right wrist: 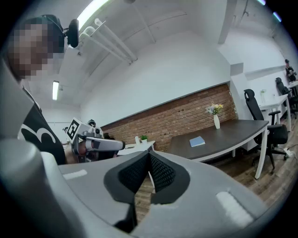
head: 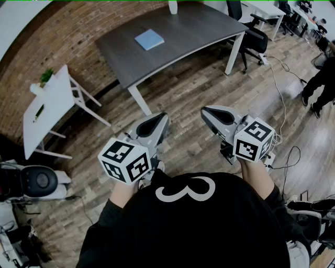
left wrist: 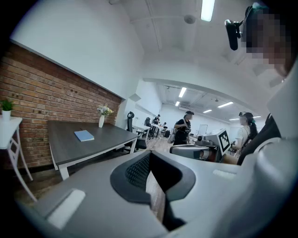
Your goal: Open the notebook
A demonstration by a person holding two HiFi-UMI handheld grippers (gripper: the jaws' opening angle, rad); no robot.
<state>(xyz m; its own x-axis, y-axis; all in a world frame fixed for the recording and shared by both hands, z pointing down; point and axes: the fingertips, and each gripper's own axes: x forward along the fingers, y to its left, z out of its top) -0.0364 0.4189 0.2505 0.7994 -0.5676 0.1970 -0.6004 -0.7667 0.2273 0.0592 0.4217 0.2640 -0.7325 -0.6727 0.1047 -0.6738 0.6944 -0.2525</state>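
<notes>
The left gripper (head: 158, 118) & right gripper (head: 208, 112) are both squeezed closed w/ nothing in them, and the blue notebook (head: 149, 39) lies unopened on the dark table (head: 209, 29) far off, so step close first, then lift its cover slowly.

One notebook (head: 149, 39), two tables (head: 193, 29) (head: 49, 107), two hand-held grippers (head: 158, 117) (head: 205, 110)

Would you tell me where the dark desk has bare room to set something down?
Most of the desk is bare: the wide stretch right of the notebook, toward the office chair, and the strip along its front edge. Tightest between notebook and vase.
</notes>
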